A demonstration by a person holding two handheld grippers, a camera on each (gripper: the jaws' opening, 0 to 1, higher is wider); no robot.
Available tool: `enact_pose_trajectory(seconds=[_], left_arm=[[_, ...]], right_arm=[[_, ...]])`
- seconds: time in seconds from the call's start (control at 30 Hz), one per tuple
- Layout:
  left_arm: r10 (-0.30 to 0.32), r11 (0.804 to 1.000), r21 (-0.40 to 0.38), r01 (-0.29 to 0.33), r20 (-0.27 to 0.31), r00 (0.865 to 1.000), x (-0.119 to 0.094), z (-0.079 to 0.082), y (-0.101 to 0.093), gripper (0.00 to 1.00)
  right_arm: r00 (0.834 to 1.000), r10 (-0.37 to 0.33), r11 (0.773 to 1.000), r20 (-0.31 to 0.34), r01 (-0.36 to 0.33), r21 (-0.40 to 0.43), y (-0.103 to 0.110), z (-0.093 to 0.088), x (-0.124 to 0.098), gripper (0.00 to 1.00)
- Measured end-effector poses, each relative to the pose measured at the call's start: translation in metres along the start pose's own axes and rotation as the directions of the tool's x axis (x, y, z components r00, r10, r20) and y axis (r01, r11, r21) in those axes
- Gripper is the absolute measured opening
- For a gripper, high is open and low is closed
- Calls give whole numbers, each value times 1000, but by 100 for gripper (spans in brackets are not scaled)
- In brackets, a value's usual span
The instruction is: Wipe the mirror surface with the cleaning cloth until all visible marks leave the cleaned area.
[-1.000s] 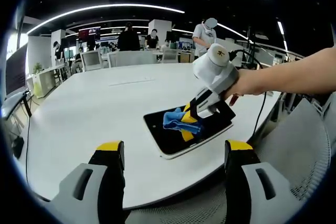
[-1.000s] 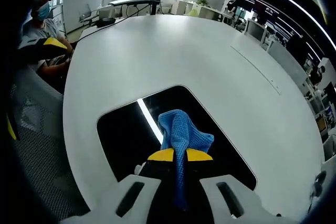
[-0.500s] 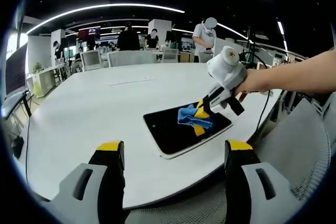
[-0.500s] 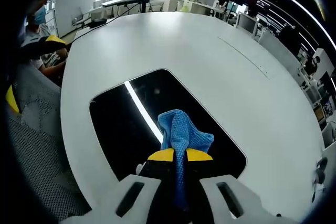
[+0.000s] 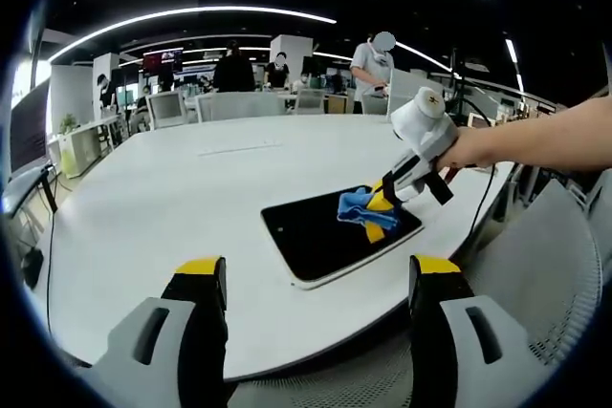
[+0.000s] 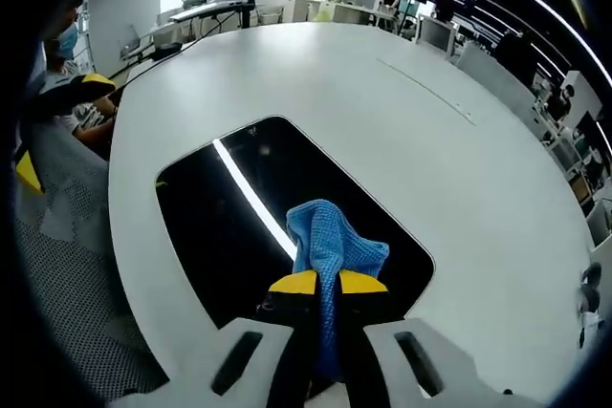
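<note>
Right tongs (image 6: pixel 318 284) clamping cloth (image 6: pixel 328 236) on mirror (image 6: pixel 210 236) | sliding from middle toward far corner, wiping progressing | left tongs (image 5: pixel 311 279) hanging apart, idle over counter (image 5: pixel 172 198) edge

The mirror (image 5: pixel 330 233) (image 6: pixel 239 226), a dark rounded-corner rectangle with a pale rim, is lying flat near the near right edge of the white table (image 5: pixel 172 198), reflecting a bright ceiling light as a thin streak. The blue cleaning cloth (image 5: pixel 356 205) (image 6: pixel 325 241), bunched into a crumpled peak, is pressing on the mirror's far right part.
</note>
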State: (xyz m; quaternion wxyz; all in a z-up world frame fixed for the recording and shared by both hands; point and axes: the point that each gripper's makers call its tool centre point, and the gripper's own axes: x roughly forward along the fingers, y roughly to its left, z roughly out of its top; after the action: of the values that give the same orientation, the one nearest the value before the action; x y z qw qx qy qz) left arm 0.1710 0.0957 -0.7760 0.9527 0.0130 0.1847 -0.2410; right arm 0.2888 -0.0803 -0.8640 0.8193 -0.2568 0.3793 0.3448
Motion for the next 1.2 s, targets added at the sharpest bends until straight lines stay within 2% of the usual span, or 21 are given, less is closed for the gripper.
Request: enact_pose_trajectory(seconds=[0.4,0.7,1.13,1.2], left_arm=[[-1,1000,-1,1,0,1000,0,0,0,77],[-2,1000,-1,2,1,1000,0,0,0,77],[-2,1000,-2,2,1,1000,0,0,0,76],[-3,1000,-1,3,0,1000,0,0,0,76]], right_arm=[[1000,-15,995,9,14,99,-16,-19,-10,0],[1000,-27,993,5,26,112,-22,-28,-16,0],[999,-24,987,22,20,159,-24,-31,-18,0],[1000,-21,981,23,17,194,-24,-31,-18,0]])
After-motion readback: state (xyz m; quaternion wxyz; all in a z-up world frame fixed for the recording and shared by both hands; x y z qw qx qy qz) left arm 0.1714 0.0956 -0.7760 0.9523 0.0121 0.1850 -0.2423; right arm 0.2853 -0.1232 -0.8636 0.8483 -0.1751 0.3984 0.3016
